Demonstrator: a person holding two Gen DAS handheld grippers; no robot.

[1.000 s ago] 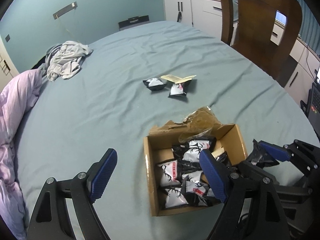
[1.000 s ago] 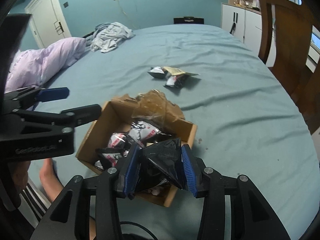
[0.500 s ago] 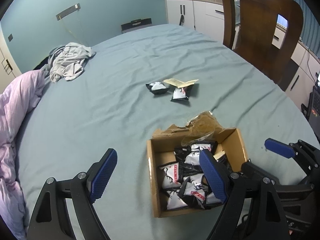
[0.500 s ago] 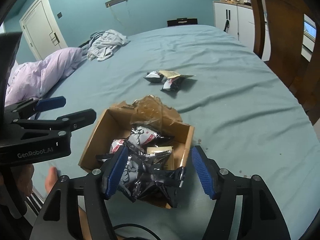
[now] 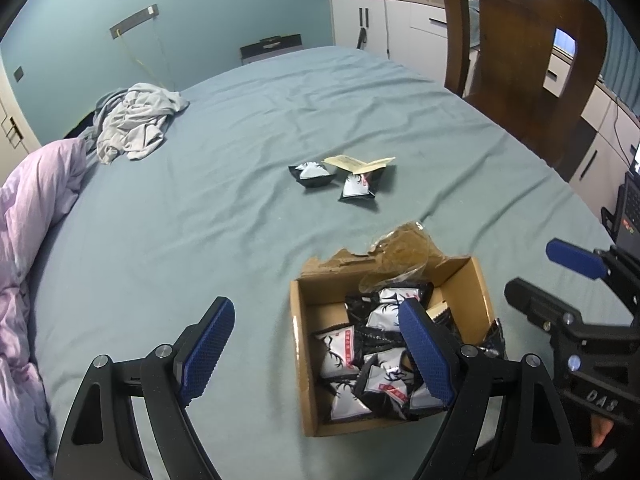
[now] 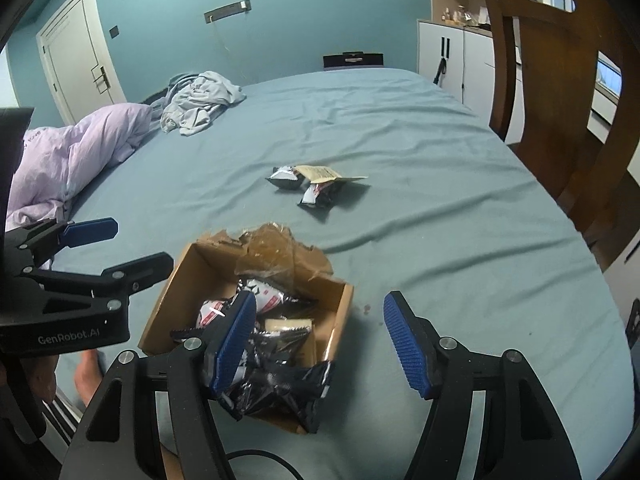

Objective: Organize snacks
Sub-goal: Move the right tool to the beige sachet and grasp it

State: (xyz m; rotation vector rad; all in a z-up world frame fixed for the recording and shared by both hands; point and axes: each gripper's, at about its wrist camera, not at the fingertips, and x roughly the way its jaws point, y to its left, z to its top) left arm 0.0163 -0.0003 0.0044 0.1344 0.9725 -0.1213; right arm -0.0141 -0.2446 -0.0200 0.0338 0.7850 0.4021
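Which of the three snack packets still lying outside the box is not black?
The flat beige packet. It lies at the far side of the group, partly over a black packet; another black packet lies beside it.

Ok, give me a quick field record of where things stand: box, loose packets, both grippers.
box: open cardboard box on the bed, holding many black-and-white snack packets
last packet: black packet draped over the box's near edge, free of the pads
loose packets: three on the sheet beyond the box, one of them tan
left gripper: open, empty, above the box's left side
right gripper: has just been opening, nothing held
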